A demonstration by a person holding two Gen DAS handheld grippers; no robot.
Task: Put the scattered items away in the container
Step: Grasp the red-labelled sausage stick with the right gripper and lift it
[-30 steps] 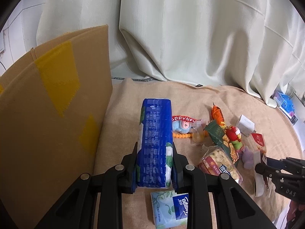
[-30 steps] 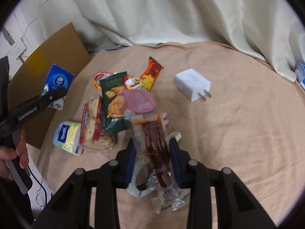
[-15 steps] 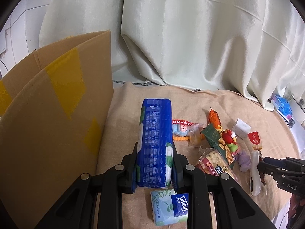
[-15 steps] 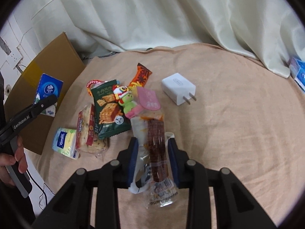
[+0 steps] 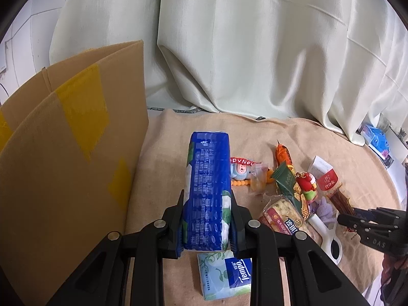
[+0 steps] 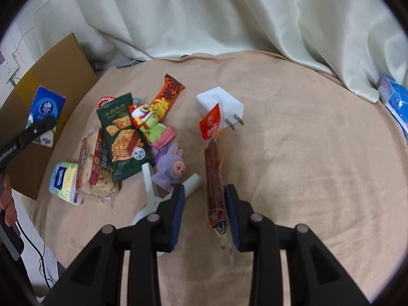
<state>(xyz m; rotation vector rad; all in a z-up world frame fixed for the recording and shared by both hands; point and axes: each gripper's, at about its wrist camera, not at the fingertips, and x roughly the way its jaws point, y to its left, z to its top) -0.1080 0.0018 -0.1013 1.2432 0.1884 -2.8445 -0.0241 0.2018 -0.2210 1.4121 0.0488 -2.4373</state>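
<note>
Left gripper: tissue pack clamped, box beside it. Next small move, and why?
Probably swing the left gripper leftward over the cardboard box wall before releasing. Its jaws are shut on the blue tissue pack, which hangs above the beige cloth, right of the wall, not over the opening.

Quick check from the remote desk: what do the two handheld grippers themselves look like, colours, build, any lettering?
Both are black plastic scissor-linkage frames with silver pivot bolts and dark blue pads inside the fingers. The left gripper shows white "GenRobot.AI"-style lettering on its side in the right wrist view; the right gripper shows "DAS" in the left wrist view. A bare hand grips the left handle; no sleeve is visible.
</note>
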